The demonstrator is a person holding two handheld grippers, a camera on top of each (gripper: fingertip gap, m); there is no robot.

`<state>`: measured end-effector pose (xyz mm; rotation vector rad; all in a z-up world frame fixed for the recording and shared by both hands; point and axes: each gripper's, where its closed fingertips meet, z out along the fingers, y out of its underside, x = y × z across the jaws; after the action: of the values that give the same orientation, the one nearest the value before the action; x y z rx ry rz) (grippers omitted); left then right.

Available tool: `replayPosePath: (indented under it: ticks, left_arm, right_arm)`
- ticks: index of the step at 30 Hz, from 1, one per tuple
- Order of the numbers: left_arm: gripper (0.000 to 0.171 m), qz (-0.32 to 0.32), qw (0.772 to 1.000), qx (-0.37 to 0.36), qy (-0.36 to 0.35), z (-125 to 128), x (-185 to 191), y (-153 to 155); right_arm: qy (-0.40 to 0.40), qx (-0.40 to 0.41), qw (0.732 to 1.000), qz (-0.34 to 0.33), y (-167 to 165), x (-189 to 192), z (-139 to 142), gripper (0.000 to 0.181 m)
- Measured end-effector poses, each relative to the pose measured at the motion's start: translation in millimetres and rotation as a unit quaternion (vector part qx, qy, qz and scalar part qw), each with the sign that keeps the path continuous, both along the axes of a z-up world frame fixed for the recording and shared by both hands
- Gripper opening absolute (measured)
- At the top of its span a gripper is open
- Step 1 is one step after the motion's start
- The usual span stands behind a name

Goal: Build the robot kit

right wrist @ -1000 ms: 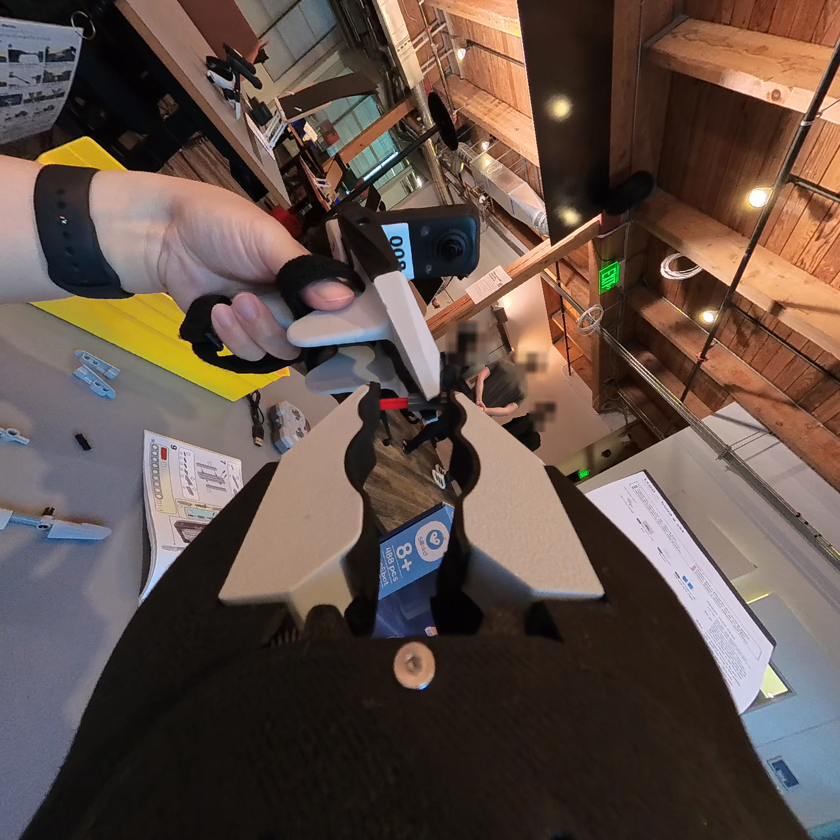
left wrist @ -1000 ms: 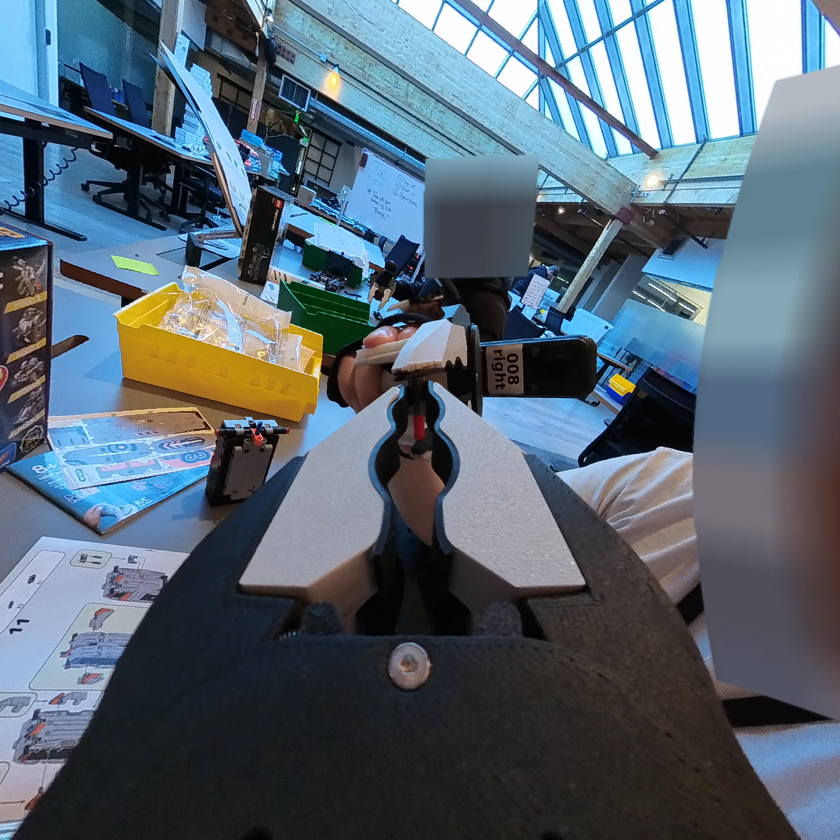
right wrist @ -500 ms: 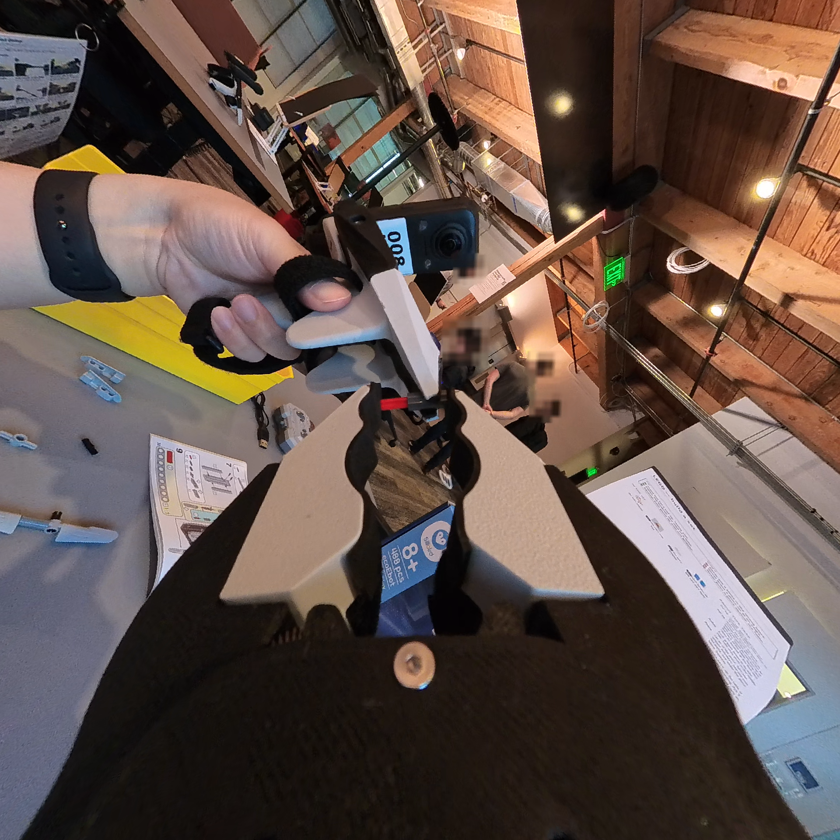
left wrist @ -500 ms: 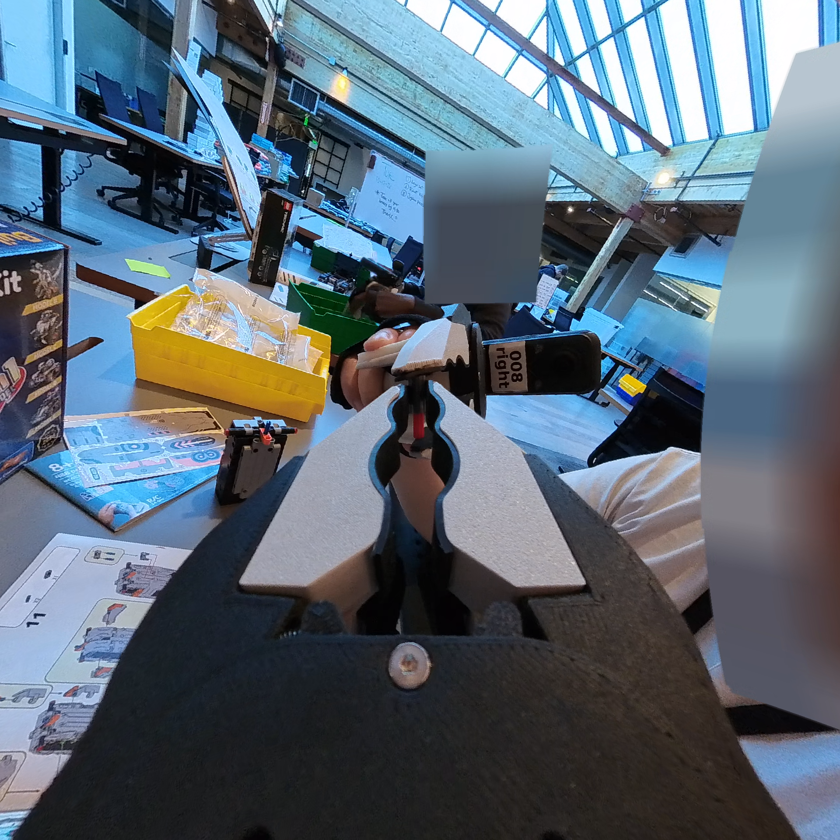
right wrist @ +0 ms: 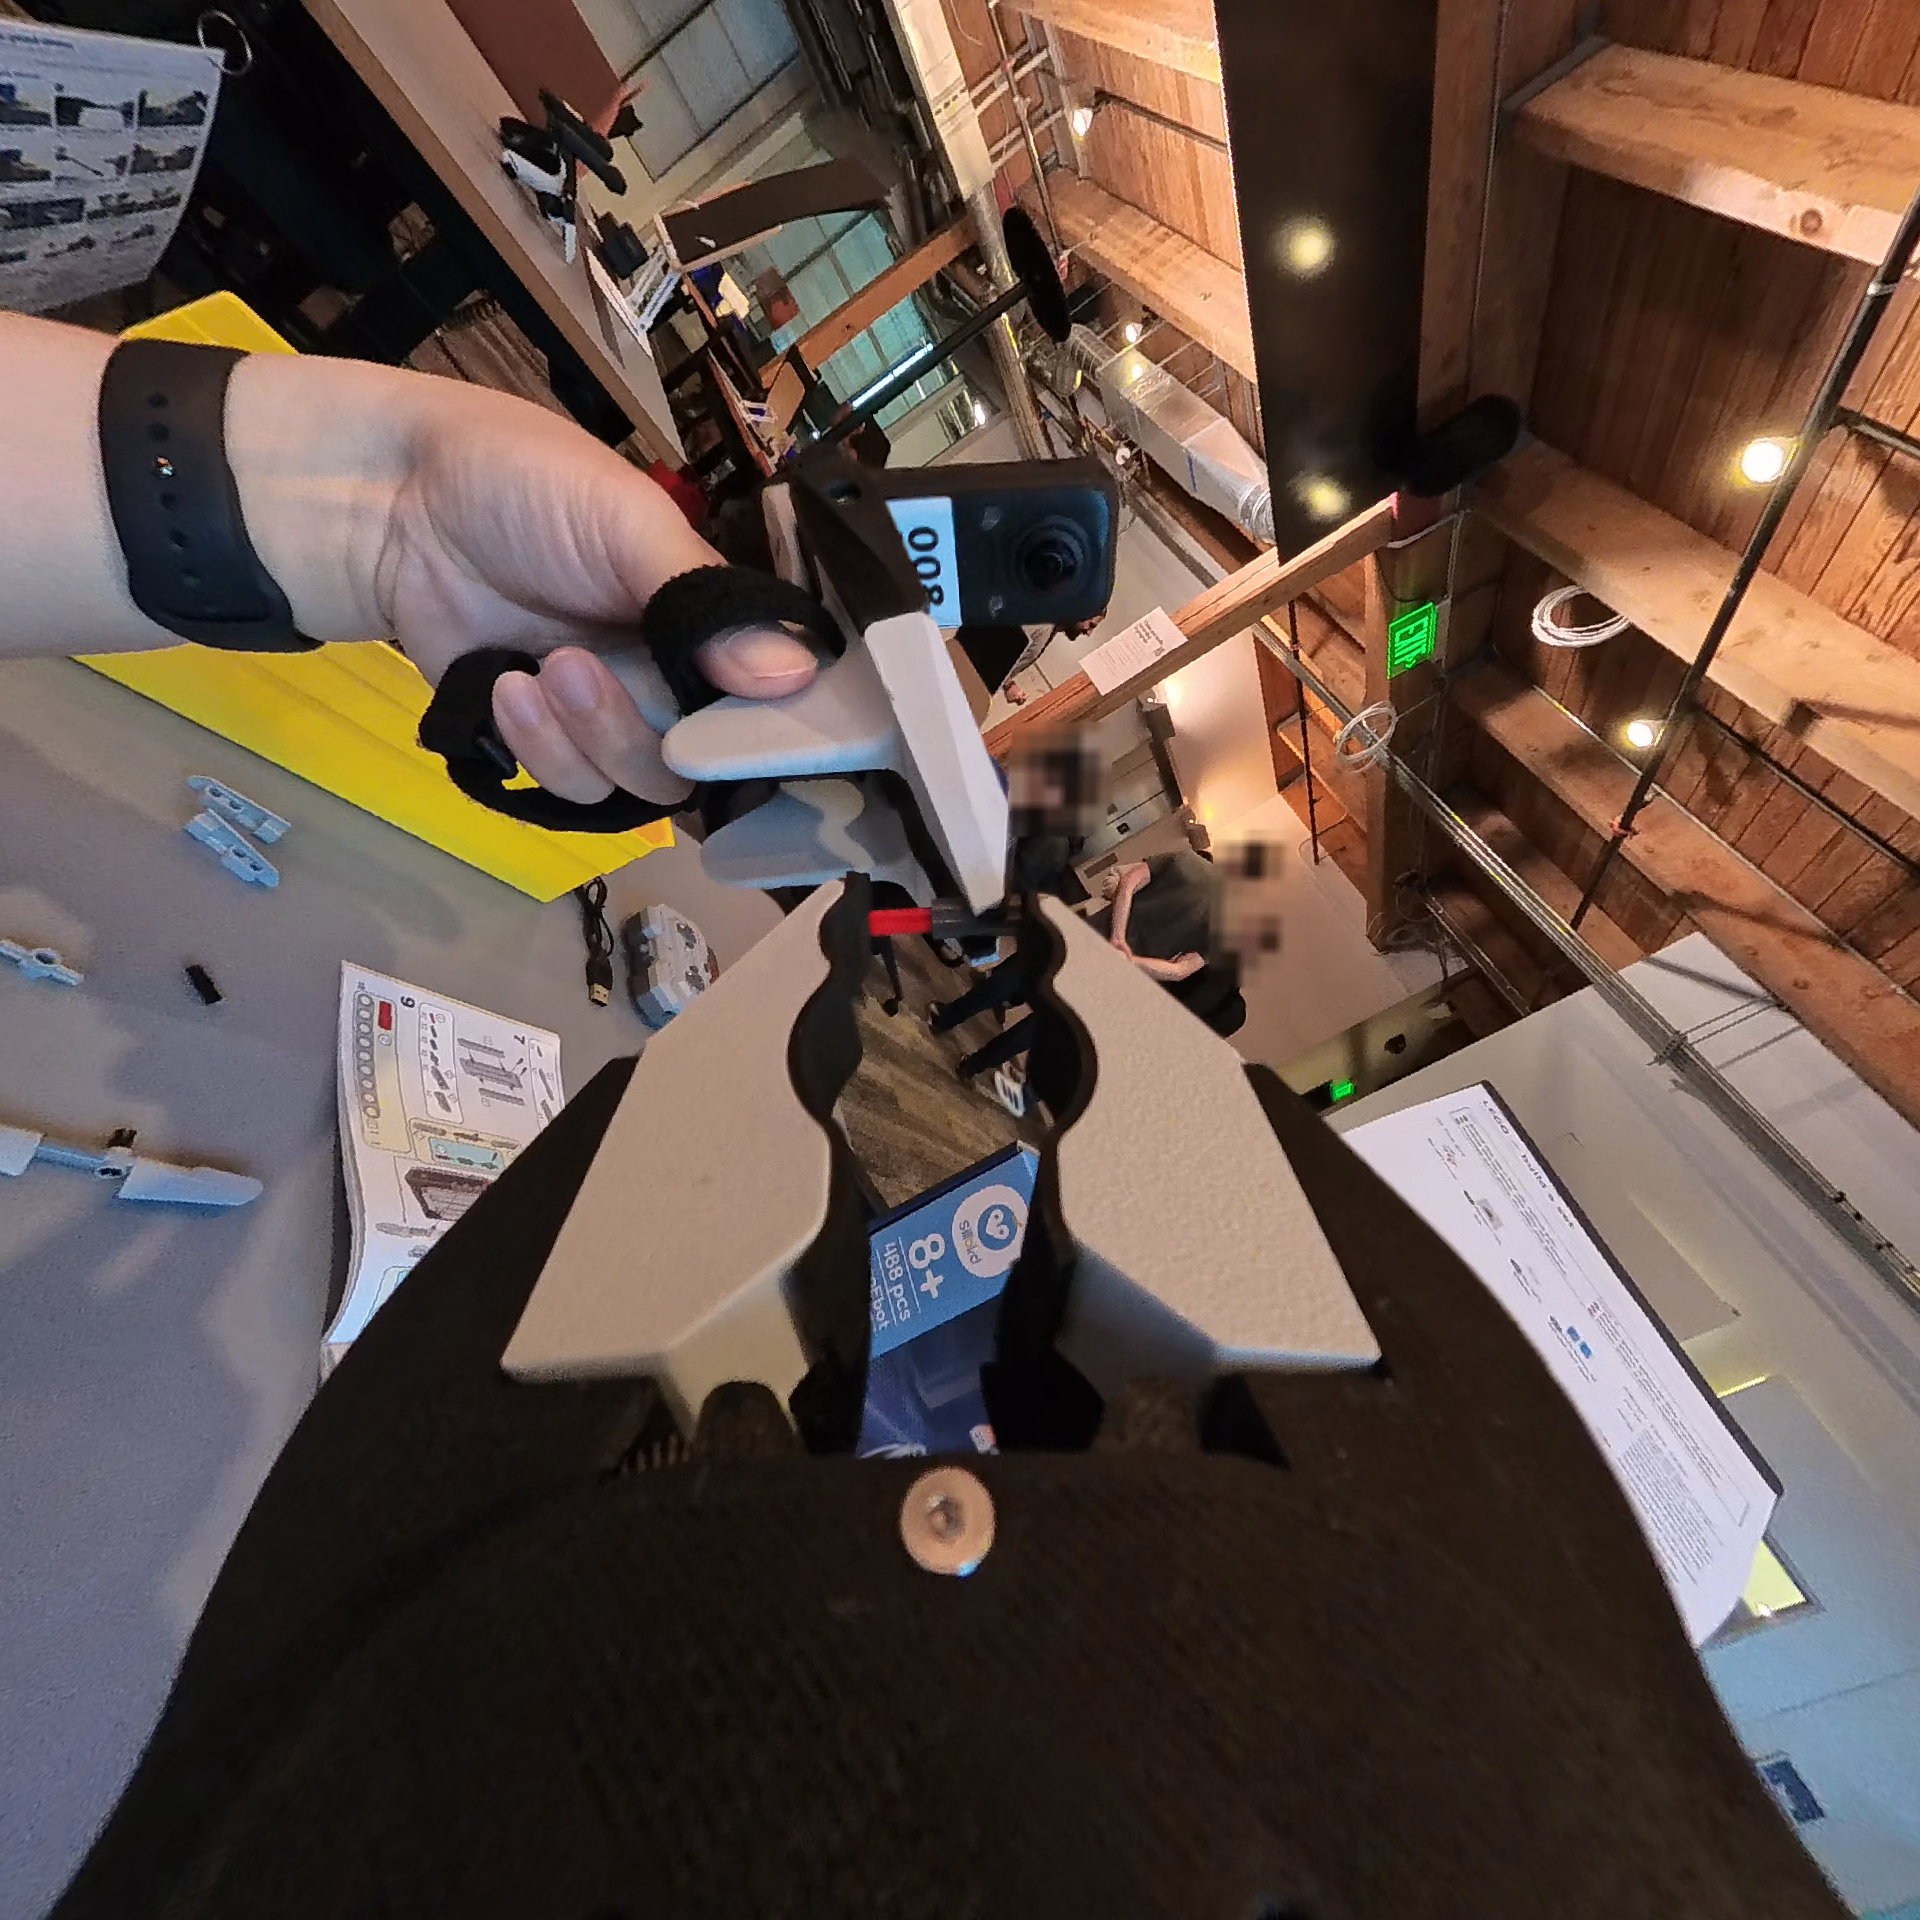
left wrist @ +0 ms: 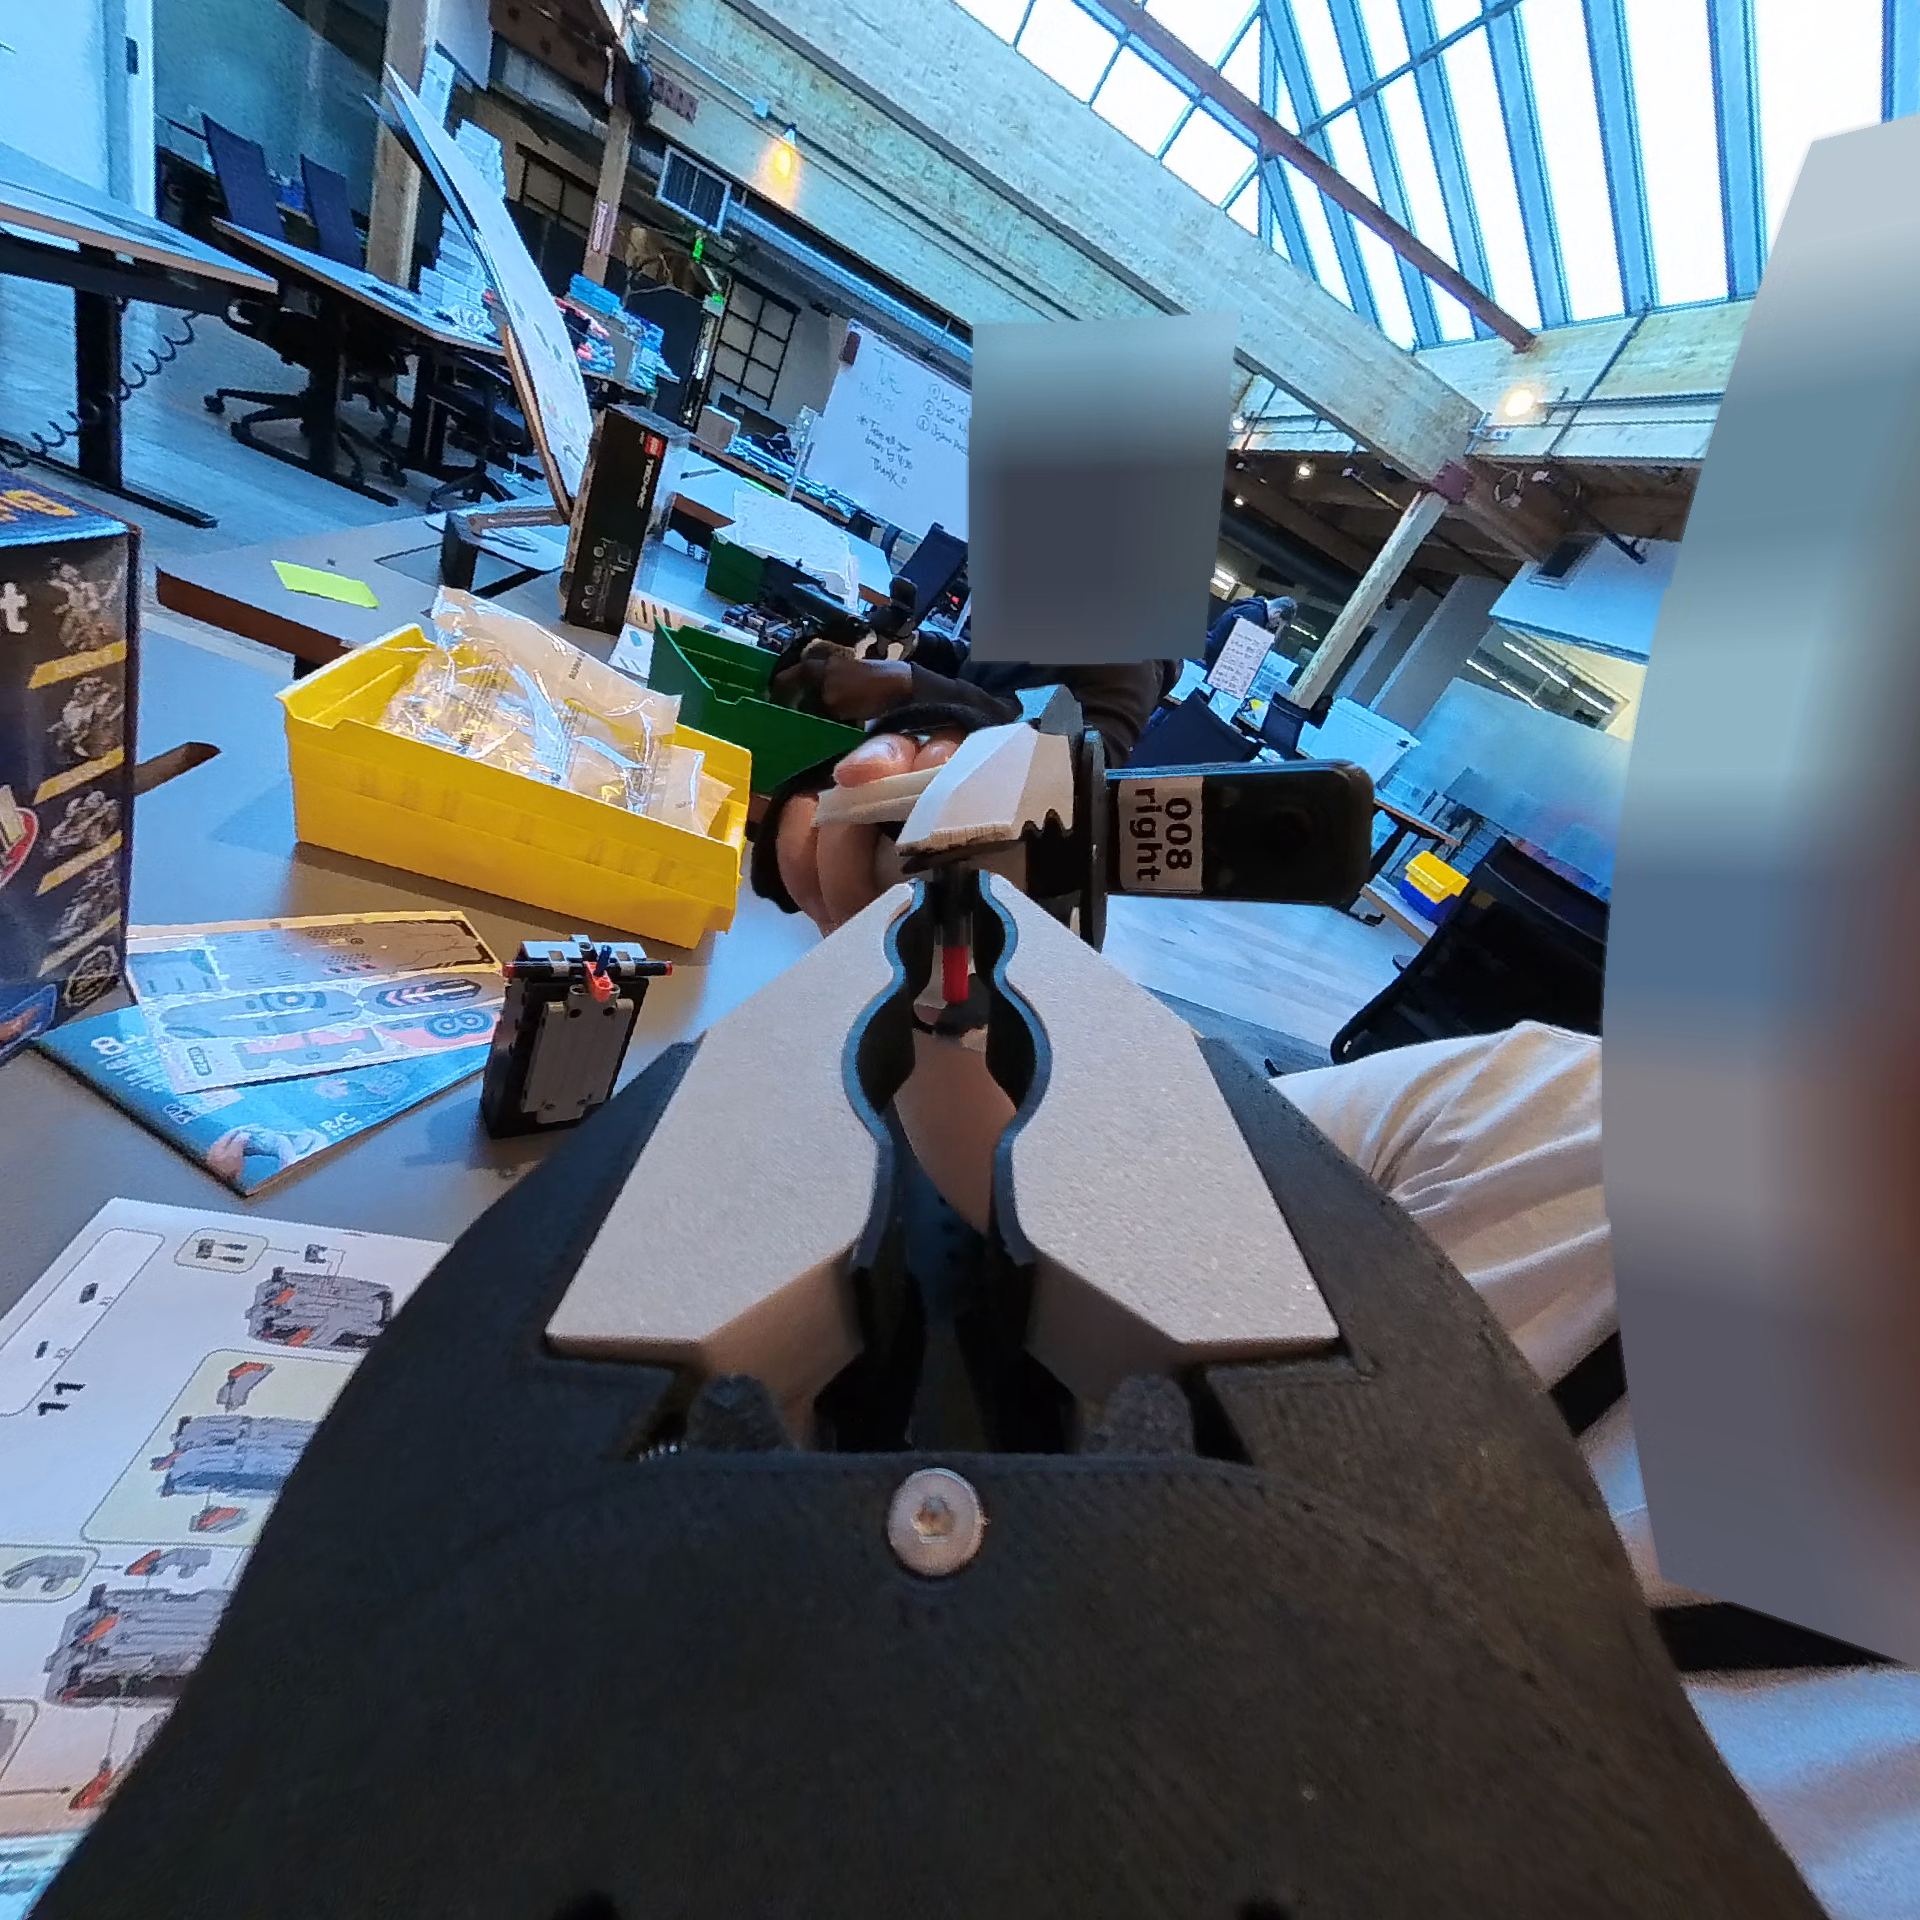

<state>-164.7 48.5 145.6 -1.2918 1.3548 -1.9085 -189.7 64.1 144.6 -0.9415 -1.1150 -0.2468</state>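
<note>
A small red and black pin [left wrist: 954, 961] is held in the air where my two grippers meet. My left gripper [left wrist: 951, 904] is shut on it, and the pin lies lengthwise between the fingers. My right gripper [right wrist: 940, 914] has one fingertip at each end of the pin [right wrist: 914, 921] and looks closed on it end to end. In the left wrist view the right gripper [left wrist: 977, 800] comes in from above right. In the right wrist view the left gripper [right wrist: 935, 810] comes in from the left, held by a hand with a black wristband.
On the grey table are a yellow bin of plastic bags [left wrist: 499, 821], a green bin [left wrist: 748, 717], a small black-and-grey brick assembly [left wrist: 566, 1039], instruction sheets [left wrist: 156, 1403], loose light-blue parts [right wrist: 234, 831] and a grey controller [right wrist: 665, 961]. A white sleeve [left wrist: 1455, 1164] is on the right. Left and right tips are no more than a few centimetres apart.
Both grippers stay together on the pin. The pair has drifted slightly, so the table objects sit a little further right in the left wrist view.
</note>
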Motion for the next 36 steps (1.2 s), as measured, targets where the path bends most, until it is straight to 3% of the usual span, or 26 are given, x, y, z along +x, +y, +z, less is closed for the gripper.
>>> replayPosePath:
  ticks: [9, 13, 23, 26, 29, 33, 36]
  left_arm:
    - [0.005, 0.0, 1.0, -0.015, -0.002, 0, -2, 3]
    - [0.005, 0.005, 1.0, -0.025, 0.003, -1, -5, 5]
    - [0.004, 0.039, 0.999, 0.011, 0.031, -2, -23, 7]
    - [0.004, 0.067, 0.997, 0.016, 0.016, 9, -39, 10]
    - [0.004, 0.12, 0.992, 0.036, 0.014, 11, -62, 19]
    - [0.004, 0.166, 0.985, 0.033, 0.021, -6, -96, 28]
    - [0.004, 0.182, 0.982, 0.022, 0.036, -34, -112, 33]
  right_arm:
    - [0.007, -0.014, 1.0, 0.007, 3, -2, -1, 0.027]
    - [0.004, 0.017, 1.0, 0.008, 4, -7, -2, 0.027]
    - [0.041, 0.035, 0.998, 0.033, 4, -26, 3, 0.027]
    - [0.049, 0.029, 0.997, 0.048, 1, -38, 3, 0.042]
    - [0.049, 0.012, 0.997, 0.062, 1, -45, -1, 0.04]
    - [0.065, -0.02, 0.995, 0.078, 4, -43, -4, 0.038]
    - [0.048, -0.045, 0.997, 0.048, 18, -34, -15, 0.037]
